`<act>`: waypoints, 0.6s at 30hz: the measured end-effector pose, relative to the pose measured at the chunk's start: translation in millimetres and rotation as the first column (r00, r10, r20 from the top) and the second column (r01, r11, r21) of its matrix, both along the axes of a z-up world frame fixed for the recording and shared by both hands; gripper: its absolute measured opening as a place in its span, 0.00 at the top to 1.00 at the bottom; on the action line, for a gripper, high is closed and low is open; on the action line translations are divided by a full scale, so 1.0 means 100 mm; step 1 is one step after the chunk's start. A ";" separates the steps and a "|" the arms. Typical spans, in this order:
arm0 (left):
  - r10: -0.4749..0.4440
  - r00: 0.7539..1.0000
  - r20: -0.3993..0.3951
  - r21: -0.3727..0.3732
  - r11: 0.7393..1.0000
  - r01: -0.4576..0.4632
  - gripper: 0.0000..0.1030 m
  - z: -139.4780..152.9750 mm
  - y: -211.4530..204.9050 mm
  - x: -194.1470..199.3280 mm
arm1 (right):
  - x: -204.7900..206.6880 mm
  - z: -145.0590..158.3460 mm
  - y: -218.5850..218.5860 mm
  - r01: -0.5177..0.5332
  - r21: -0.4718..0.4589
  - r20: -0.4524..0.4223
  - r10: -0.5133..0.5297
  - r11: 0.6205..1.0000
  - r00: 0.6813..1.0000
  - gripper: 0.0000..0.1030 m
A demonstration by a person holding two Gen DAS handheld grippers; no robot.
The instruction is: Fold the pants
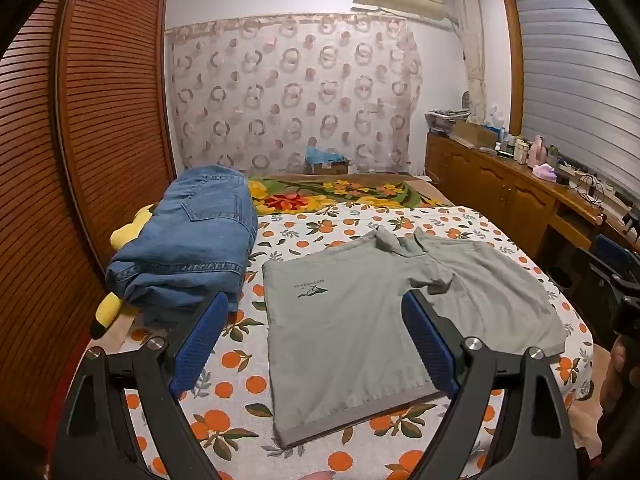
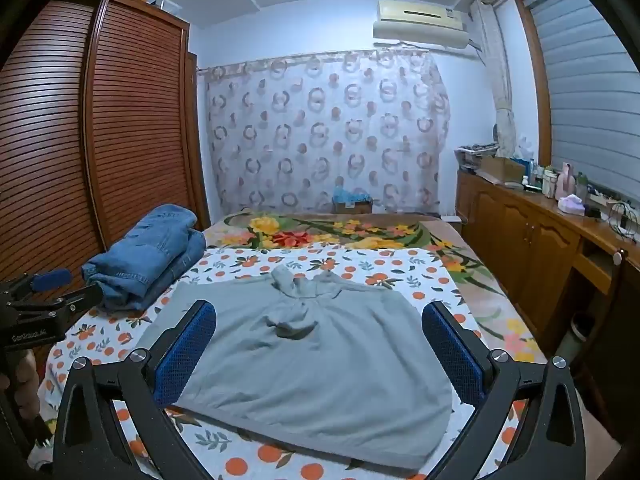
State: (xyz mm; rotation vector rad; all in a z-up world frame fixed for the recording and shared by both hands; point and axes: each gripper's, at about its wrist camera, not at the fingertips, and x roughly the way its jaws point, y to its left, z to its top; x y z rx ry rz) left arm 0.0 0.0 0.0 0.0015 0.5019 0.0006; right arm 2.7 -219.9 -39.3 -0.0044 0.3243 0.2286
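Grey pants bear a small, unreadable dark logo.

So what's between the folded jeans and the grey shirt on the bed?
Only a bare strip of the orange-print sheet lies between the folded jeans and the grey shirt. They lie apart. The left wrist view shows it best.

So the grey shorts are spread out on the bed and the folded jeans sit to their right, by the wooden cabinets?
Not quite. The folded jeans sit to the left of the grey shorts, by the slatted wardrobe, not the wooden cabinets. Both wrist views show this; the shorts do lie spread on the bed.
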 end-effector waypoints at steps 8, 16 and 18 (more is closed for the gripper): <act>0.000 1.000 0.004 0.008 1.000 0.000 0.13 0.00 0.00 0.00 | 0.00 0.00 0.00 -0.003 0.014 -0.003 0.003 1.000 1.000 0.00; -0.001 1.000 0.005 0.012 1.000 0.001 0.13 0.00 0.00 0.00 | 0.00 -0.01 0.01 -0.006 0.012 -0.005 0.006 1.000 1.000 0.00; -0.002 1.000 0.004 0.011 1.000 0.002 0.13 0.00 0.00 0.00 | -0.01 0.00 0.01 -0.009 0.012 -0.004 0.009 1.000 1.000 0.00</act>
